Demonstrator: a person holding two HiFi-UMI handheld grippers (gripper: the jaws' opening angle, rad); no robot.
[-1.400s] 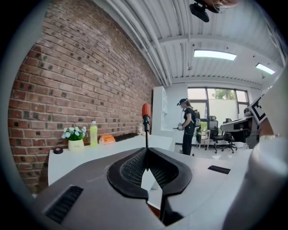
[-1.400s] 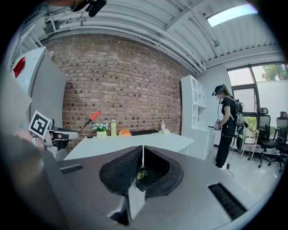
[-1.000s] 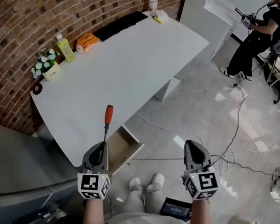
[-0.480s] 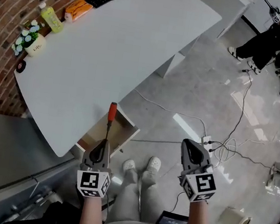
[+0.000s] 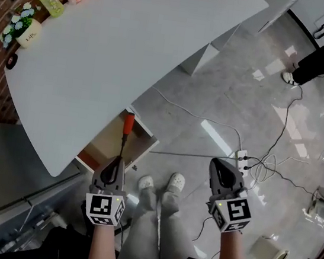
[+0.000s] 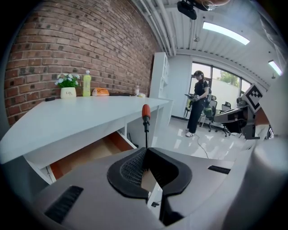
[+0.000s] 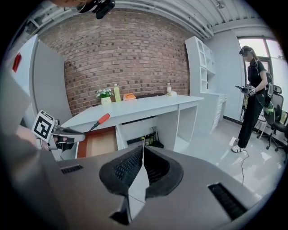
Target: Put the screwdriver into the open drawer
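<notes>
Your left hand-held gripper (image 5: 116, 162) is clenched on the screwdriver (image 5: 126, 131) by its shaft. Its long axis runs out toward 12 o'clock, orange handle farthest, over the open drawer (image 5: 101, 142) beneath the counter (image 5: 120, 42). Your right hand-held gripper (image 5: 221, 167) is clenched on nothing.

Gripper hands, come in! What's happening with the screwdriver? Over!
Left gripper shut on screwdriver shaft, handle above the drawer. Right gripper shut, empty, off to the side. Drawer open, nothing blocking it.

drawer (image 5: 104, 145) open upward, desk (image 5: 113, 53) overhanging its rear
</notes>
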